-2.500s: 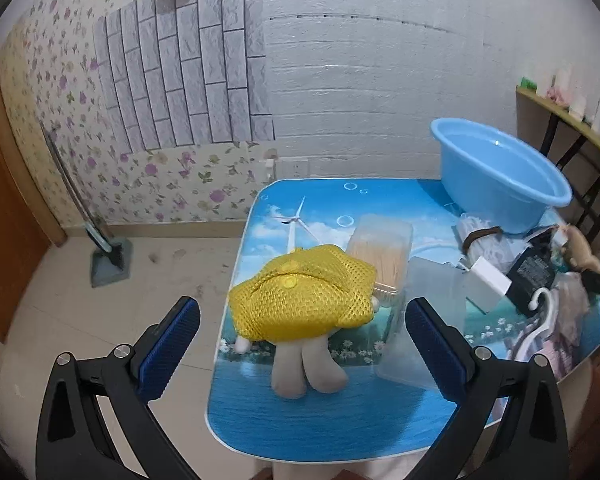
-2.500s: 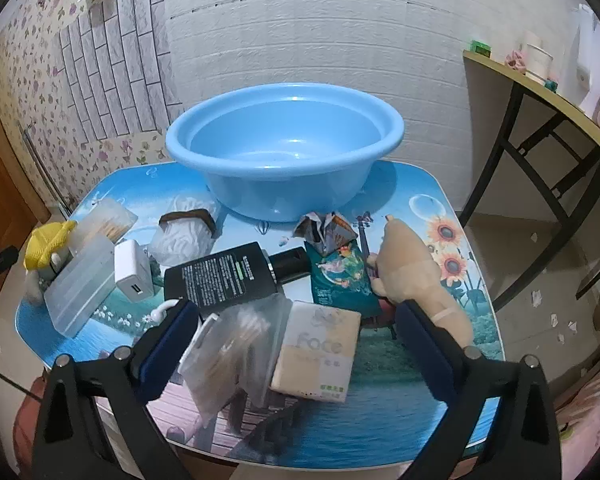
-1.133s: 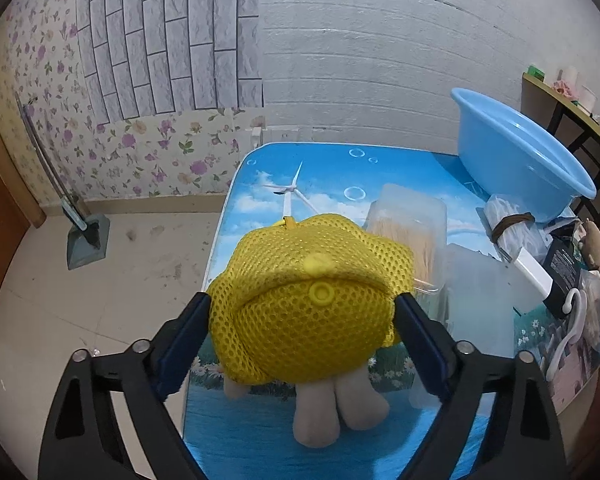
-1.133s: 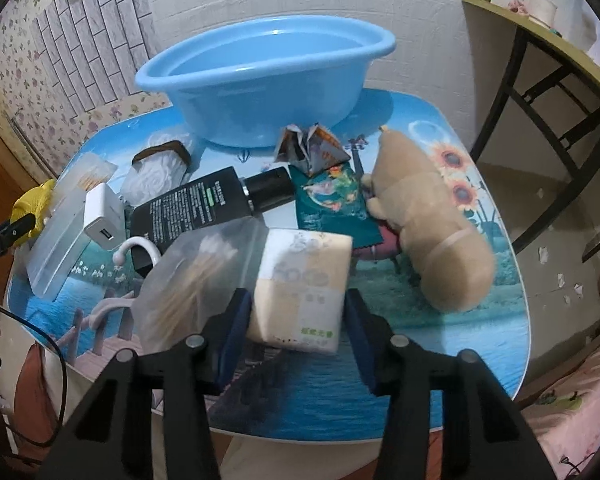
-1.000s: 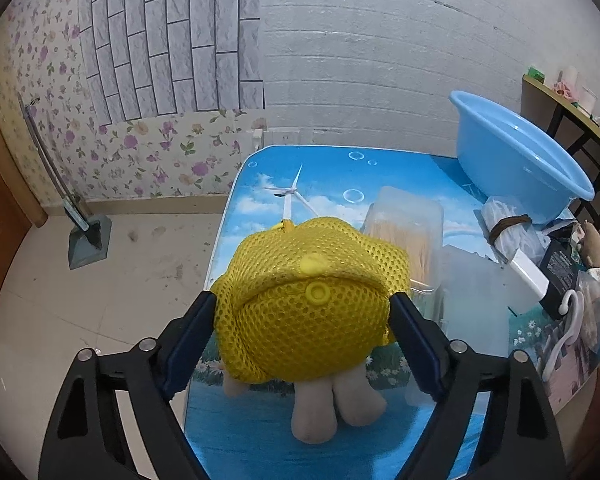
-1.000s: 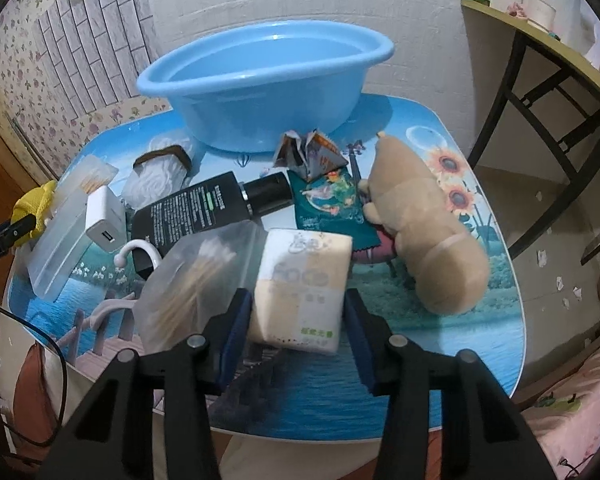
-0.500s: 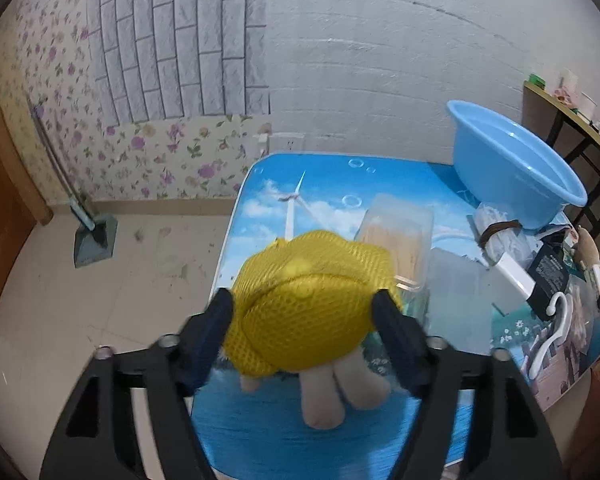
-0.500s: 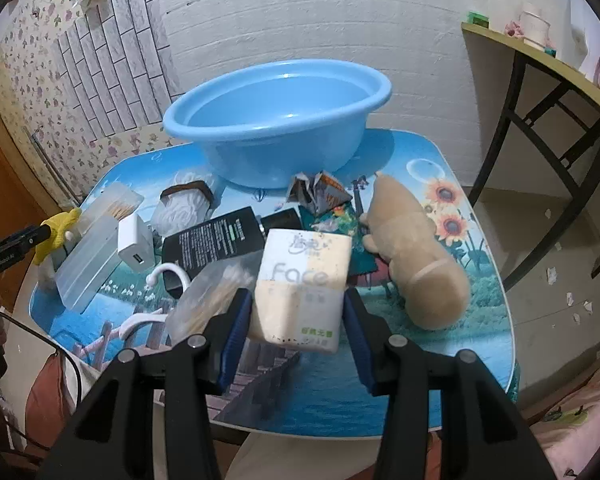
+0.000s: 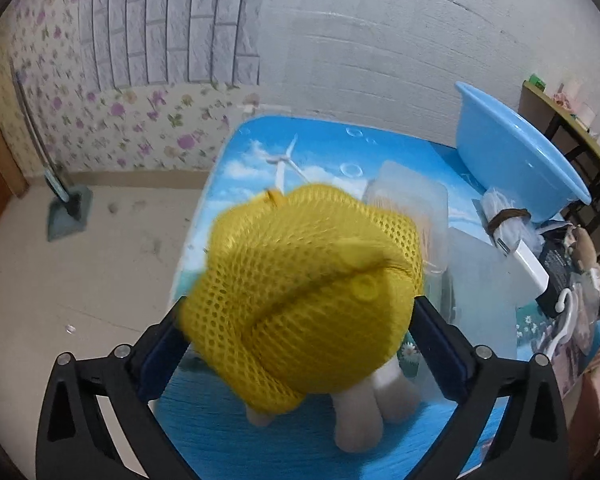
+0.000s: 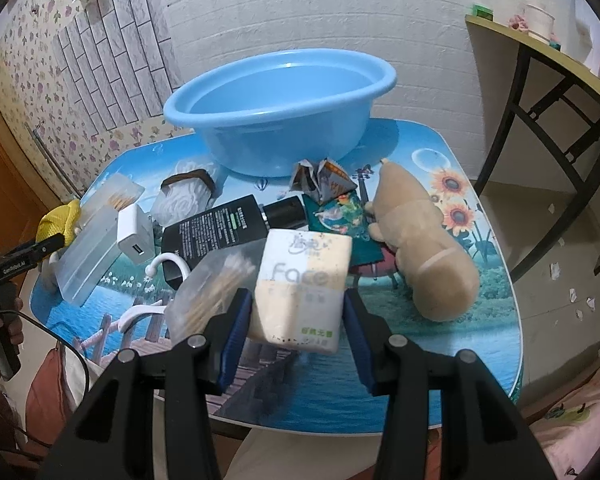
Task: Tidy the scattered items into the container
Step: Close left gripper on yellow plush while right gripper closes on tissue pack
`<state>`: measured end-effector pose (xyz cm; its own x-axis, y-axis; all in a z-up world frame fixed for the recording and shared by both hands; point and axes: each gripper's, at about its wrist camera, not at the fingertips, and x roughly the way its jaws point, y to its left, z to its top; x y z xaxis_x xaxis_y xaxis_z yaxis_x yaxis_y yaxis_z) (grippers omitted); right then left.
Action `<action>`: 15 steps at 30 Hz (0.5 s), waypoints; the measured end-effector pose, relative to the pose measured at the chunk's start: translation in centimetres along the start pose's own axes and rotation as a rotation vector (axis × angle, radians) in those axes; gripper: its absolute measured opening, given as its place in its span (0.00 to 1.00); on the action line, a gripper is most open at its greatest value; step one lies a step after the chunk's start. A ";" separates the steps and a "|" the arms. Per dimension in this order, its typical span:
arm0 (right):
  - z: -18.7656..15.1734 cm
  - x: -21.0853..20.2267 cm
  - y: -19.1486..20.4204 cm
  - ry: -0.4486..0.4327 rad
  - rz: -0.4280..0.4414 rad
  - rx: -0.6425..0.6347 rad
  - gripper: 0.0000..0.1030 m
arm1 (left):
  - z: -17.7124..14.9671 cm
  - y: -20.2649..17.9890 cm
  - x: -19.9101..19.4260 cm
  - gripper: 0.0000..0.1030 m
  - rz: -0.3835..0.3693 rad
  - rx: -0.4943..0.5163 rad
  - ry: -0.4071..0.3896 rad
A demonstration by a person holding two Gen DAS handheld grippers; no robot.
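My left gripper [image 9: 300, 332] is shut on a plush toy in a yellow mesh cover [image 9: 304, 300], lifted over the table's near left end; its pale legs hang below. My right gripper [image 10: 300, 320] is shut on a white "Face" tissue pack [image 10: 300, 280] held above the table. The blue basin [image 10: 276, 108] stands at the back of the table, apart from both grippers; it also shows in the left wrist view [image 9: 512, 156]. The left gripper with the yellow toy [image 10: 58, 216] shows at the left edge of the right wrist view.
On the blue printed table [image 10: 440, 344] lie a tan plush toy [image 10: 420, 244], a black tube [image 10: 228, 232], a white charger [image 10: 134, 236], a clear box [image 10: 88, 256], a cotton-swab bag [image 10: 212, 284], snack wrappers [image 10: 324, 180] and a white hook [image 10: 168, 264]. A shelf [image 10: 540, 64] stands right.
Both grippers closed from open onto their items and lifted them. The yellow toy has risen and tilted in the left gripper; the tissue pack has risen off the table toward the basin.
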<state>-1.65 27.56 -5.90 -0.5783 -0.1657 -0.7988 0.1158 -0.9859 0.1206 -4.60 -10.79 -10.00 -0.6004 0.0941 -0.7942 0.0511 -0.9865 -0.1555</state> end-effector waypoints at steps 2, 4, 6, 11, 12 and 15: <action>0.0 0.2 0.2 0.006 -0.006 -0.005 0.44 | -0.3 0.0 0.2 0.98 -0.020 -0.002 0.002; 0.1 0.2 0.3 0.008 -0.010 -0.007 0.44 | -0.6 -0.4 -0.2 0.70 -0.042 0.028 -0.021; 0.3 0.1 0.4 0.009 -0.014 -0.009 0.44 | -0.6 -0.6 -0.6 0.67 -0.047 0.037 -0.037; 0.8 -0.2 0.7 -0.008 -0.016 -0.014 0.44 | -0.2 -0.7 -2.6 0.64 -0.056 0.045 -0.091; 0.8 -0.3 0.8 -0.014 -0.015 -0.016 0.44 | 0.0 -0.8 -3.2 0.64 -0.051 0.047 -0.104; 1.1 -0.7 0.9 -0.033 -0.009 -0.023 0.44 | 0.5 -1.4 -5.0 0.64 -0.039 0.055 -0.142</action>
<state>-2.01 26.76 -4.60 -0.6057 -0.1581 -0.7798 0.1289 -0.9866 0.0999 -2.06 -9.98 -5.56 -0.7079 0.1162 -0.6967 -0.0159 -0.9887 -0.1487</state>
